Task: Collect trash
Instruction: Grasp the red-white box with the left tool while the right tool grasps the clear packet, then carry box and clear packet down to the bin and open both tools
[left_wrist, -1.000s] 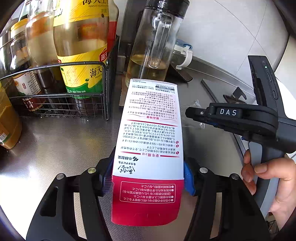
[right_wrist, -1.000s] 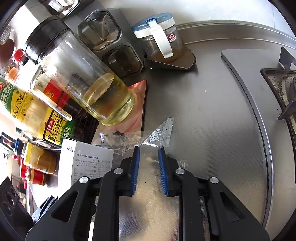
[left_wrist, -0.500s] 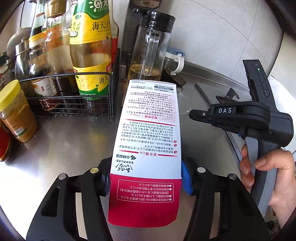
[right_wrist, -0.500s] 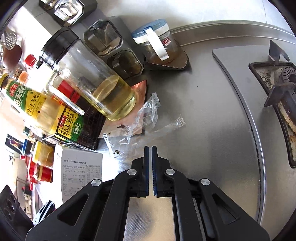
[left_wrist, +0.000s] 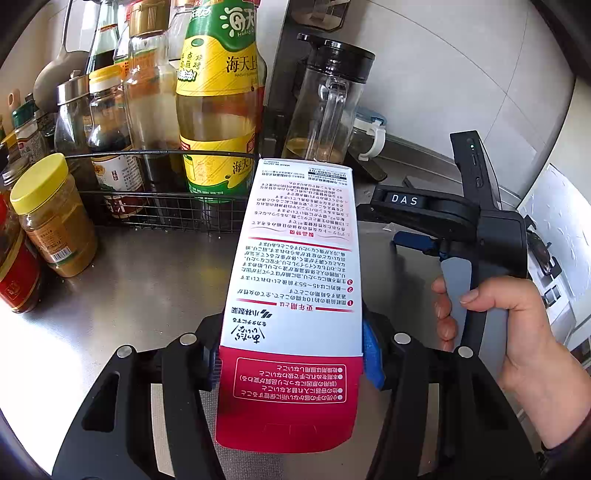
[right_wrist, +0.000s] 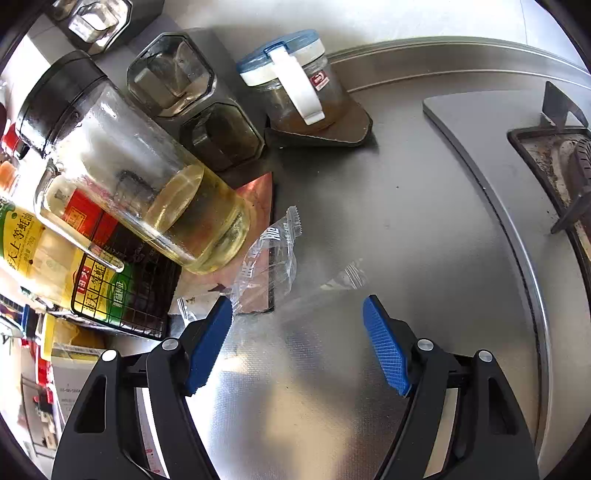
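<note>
1. Your left gripper (left_wrist: 291, 354) is clamped on a red-and-white carton (left_wrist: 295, 280), lifted above the steel counter (left_wrist: 140, 280).
2. Your right gripper (right_wrist: 297, 343) is spread wide, grasping nothing.
3. Clear plastic wrappers (right_wrist: 273, 266) lie on the counter just beyond its fingertips, beside the oil jar (right_wrist: 147, 184).
</note>
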